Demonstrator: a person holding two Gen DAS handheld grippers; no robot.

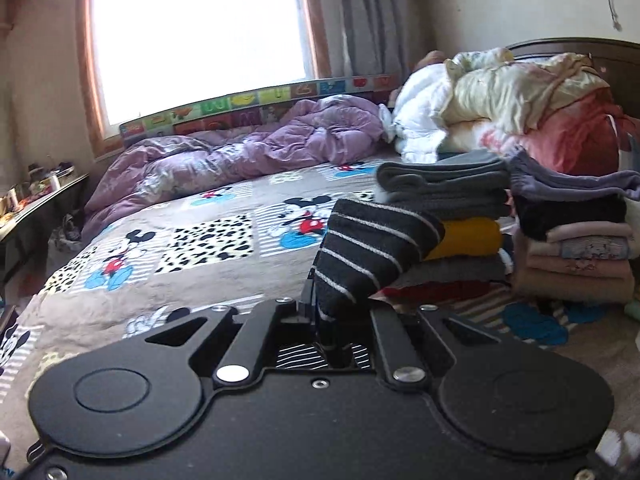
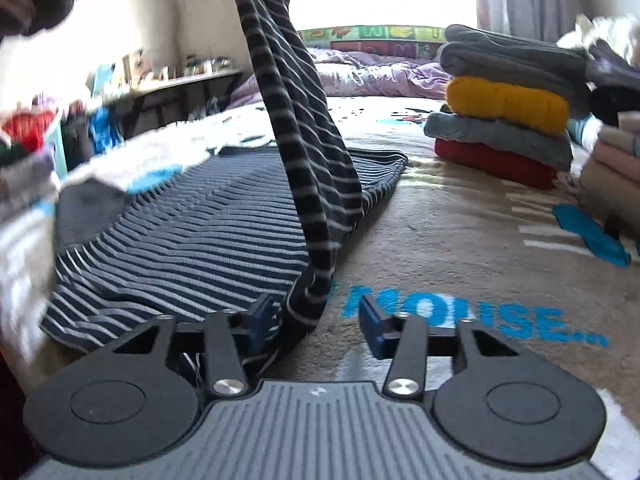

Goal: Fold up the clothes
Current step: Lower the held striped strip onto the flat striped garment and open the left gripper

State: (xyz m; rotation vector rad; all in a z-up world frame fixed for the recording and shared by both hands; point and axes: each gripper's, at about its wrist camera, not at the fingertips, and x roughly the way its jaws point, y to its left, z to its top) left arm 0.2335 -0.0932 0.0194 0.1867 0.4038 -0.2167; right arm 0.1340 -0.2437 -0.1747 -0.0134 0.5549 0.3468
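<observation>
The left gripper (image 1: 340, 312) is clamped on a bunched fold of the striped garment (image 1: 372, 248); the cloth rises between the jaws and tips up and to the right, hiding the finger pads and part of the folded stack (image 1: 444, 200) behind it. The right gripper (image 2: 316, 316) stands wide apart, its blue pads (image 2: 374, 320) gripping nothing; a hanging length of the same striped garment (image 2: 304, 128) drops into the gap against the left pad. From there the cloth runs up and leftwards, out past the top of the right wrist view, while the rest lies flat on the bedspread (image 2: 440, 240), its long axis running away from the camera towards the far side of the bed, stripes across it. The near left corner of the garment is blurred. Beyond, right of the garment, sits the folded stack, grey over yellow over grey over red; a second pile (image 1: 576, 248) beside it is cut off at the right edge. A rumpled purple quilt (image 1: 240, 156) lies near the window (image 1: 200, 32), which is blown out white
</observation>
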